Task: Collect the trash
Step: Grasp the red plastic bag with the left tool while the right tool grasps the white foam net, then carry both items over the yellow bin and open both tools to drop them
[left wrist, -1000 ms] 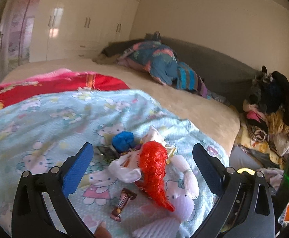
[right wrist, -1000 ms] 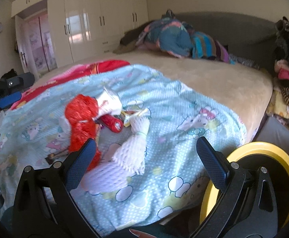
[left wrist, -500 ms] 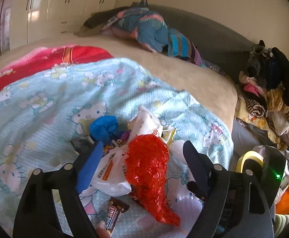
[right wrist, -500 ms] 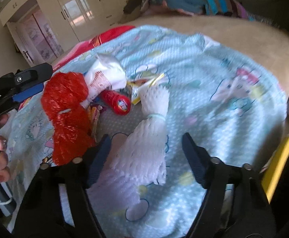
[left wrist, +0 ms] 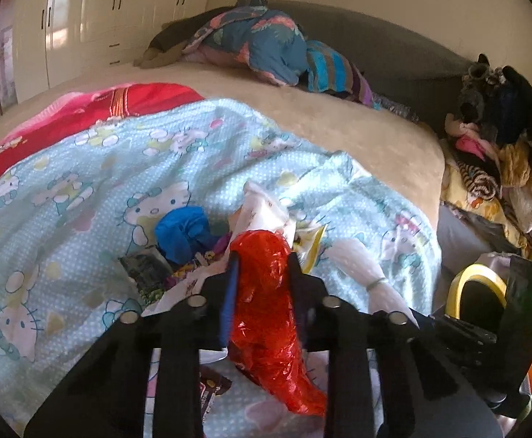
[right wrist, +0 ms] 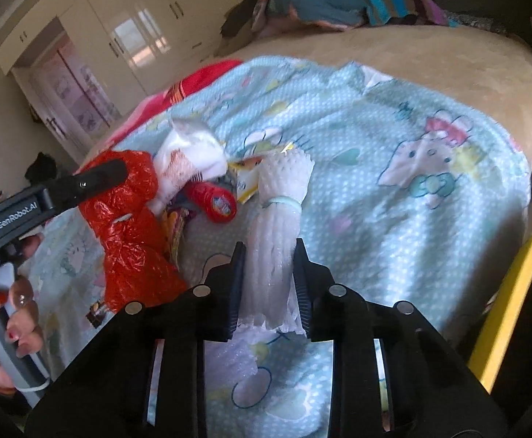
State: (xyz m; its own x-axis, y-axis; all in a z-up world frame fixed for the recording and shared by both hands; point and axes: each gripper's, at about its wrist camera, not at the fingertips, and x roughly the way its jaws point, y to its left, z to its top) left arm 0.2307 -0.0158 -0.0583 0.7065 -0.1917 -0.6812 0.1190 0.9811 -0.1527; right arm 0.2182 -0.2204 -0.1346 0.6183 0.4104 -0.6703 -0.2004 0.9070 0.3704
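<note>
On the bed, a light blue cartoon-print blanket (left wrist: 83, 197) carries a small heap of trash, with a red blanket (left wrist: 94, 109) beyond its far left edge. At the left of the heap in the left wrist view lies a crumpled blue wad (left wrist: 183, 231), with a dark foil wrapper (left wrist: 145, 266) just in front of it and a brown candy-bar wrapper (left wrist: 211, 390) lower down, partly hidden by the tool. Next comes a white plastic bag (left wrist: 266, 204), standing up behind a red plastic bag (left wrist: 266, 314). The left claw (left wrist: 260, 266) is closing on the red plastic bag, whose crinkled film fills the narrow gap between the fingers and touches both pads; the bag's tail hangs down towards the camera. In the right wrist view a hand (right wrist: 14, 314) holds that tool's grey handle at the left edge. Right of the red bag there lie a red round-ended tube (right wrist: 216, 200) and a yellow-and-white sachet (right wrist: 247, 179). Further right, touching the sachet, is a white foam net sleeve (right wrist: 278, 219) bound with a pale rubber band, lying lengthwise towards the camera. The right claw (right wrist: 267, 273) is closing on its near part, the pads pressing the foam from both sides. At the far right edge, beside the bed, shows the rim of a yellow bin (right wrist: 510, 273).
</note>
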